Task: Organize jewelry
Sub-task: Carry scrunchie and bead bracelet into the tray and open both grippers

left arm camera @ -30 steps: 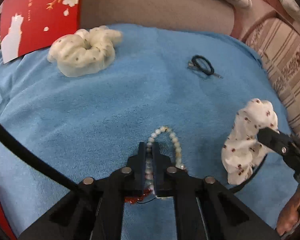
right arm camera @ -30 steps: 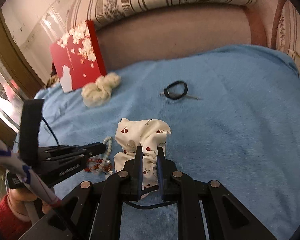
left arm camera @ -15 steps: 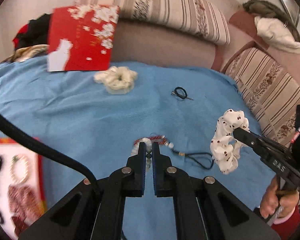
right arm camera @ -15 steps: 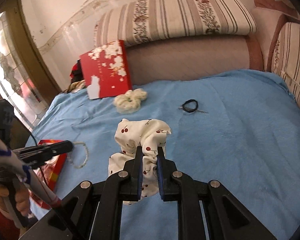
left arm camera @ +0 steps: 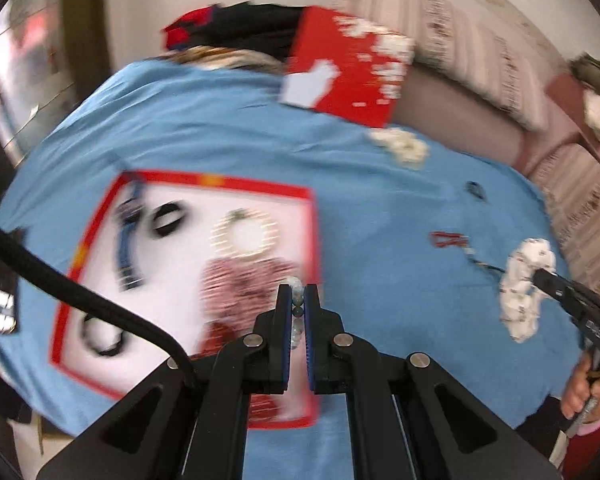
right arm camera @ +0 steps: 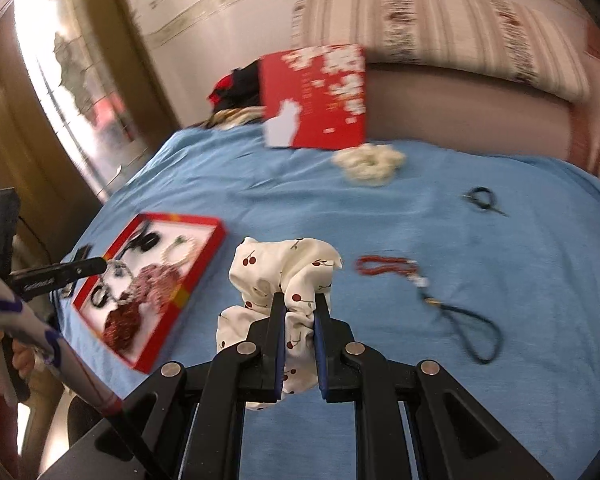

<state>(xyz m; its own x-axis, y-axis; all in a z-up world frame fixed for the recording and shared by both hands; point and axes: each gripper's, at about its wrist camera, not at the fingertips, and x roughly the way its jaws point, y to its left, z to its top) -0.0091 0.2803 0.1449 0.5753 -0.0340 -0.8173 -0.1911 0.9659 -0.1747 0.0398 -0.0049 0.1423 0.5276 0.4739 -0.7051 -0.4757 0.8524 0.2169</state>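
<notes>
Though hidden leftward, cherry scrunchie clamped in right gripper; left gripper pinching beads

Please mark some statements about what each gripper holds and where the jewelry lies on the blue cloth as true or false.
1. The right gripper is shut on the white cherry-print fabric scrunchie. True.
2. The left gripper is open and holds nothing. False: it is shut on a pale bead bracelet.
3. The red-rimmed white tray already holds several pieces. True.
4. The red bead string with a dark cord lies inside the tray. False: it lies on the blue cloth.
5. The cream ruffled scrunchie lies near the red flower-print box. True.
</notes>
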